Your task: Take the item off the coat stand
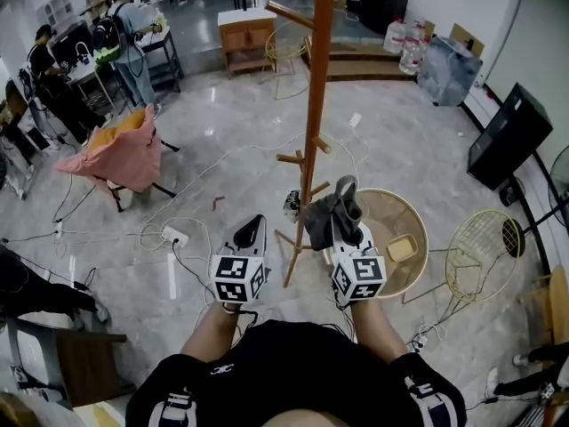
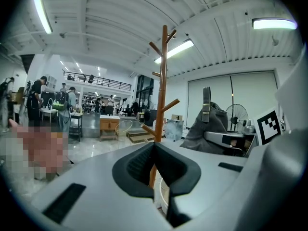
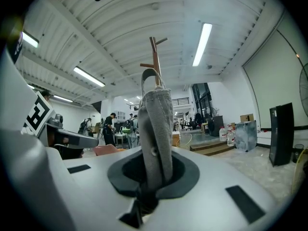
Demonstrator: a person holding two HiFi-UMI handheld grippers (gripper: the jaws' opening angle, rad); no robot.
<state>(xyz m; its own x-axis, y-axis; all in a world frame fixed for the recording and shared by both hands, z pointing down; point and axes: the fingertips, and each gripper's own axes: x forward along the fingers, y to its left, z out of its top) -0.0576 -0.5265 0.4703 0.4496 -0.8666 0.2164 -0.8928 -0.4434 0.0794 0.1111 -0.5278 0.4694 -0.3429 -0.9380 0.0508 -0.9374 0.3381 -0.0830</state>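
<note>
The wooden coat stand rises straight ahead of me, with bare pegs on its pole. My right gripper is shut on the strap of a grey bag. The bag bunches over the jaws right beside the stand's lower pegs; whether it touches them I cannot tell. In the right gripper view the strap loops up from the gripper, in front of the stand's top. My left gripper is left of the pole, shut on nothing. From there the bag shows to the right.
A round wicker table with a yellow item stands just right of the stand, a wire chair beyond it. Cables and a power strip lie at left. A pink-draped chair and people at desks are far left.
</note>
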